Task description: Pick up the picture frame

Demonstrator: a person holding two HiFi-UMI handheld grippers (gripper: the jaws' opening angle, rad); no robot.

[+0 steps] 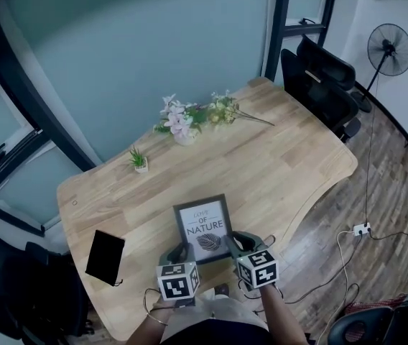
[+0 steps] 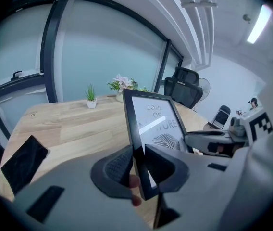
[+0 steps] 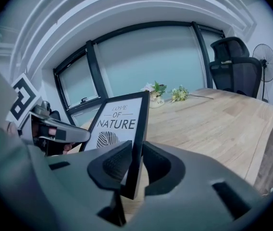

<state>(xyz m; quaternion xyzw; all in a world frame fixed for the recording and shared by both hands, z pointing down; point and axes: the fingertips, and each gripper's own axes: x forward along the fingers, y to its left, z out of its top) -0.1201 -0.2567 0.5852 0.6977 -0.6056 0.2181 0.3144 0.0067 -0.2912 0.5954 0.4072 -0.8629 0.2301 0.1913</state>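
Note:
The black picture frame (image 1: pixel 204 228), with a white print reading "LOVE OF NATURE", is held tilted up over the near edge of the wooden table (image 1: pixel 283 157). My left gripper (image 1: pixel 179 254) is shut on its lower left edge, and its pads press both faces of the black picture frame (image 2: pixel 158 121) in the left gripper view, around the left gripper (image 2: pixel 137 165). My right gripper (image 1: pixel 240 244) is shut on the lower right edge. In the right gripper view the picture frame (image 3: pixel 119 124) stands edge-on between the jaws of the right gripper (image 3: pixel 135 162).
A flat black rectangular object (image 1: pixel 105 256) lies at the table's near left. A small potted plant (image 1: pixel 139 159), a vase of pink flowers (image 1: pixel 182 124) and a loose flower sprig (image 1: pixel 225 110) stand at the far side. Black office chairs (image 1: pixel 326 85) and a fan (image 1: pixel 389 49) are at the right.

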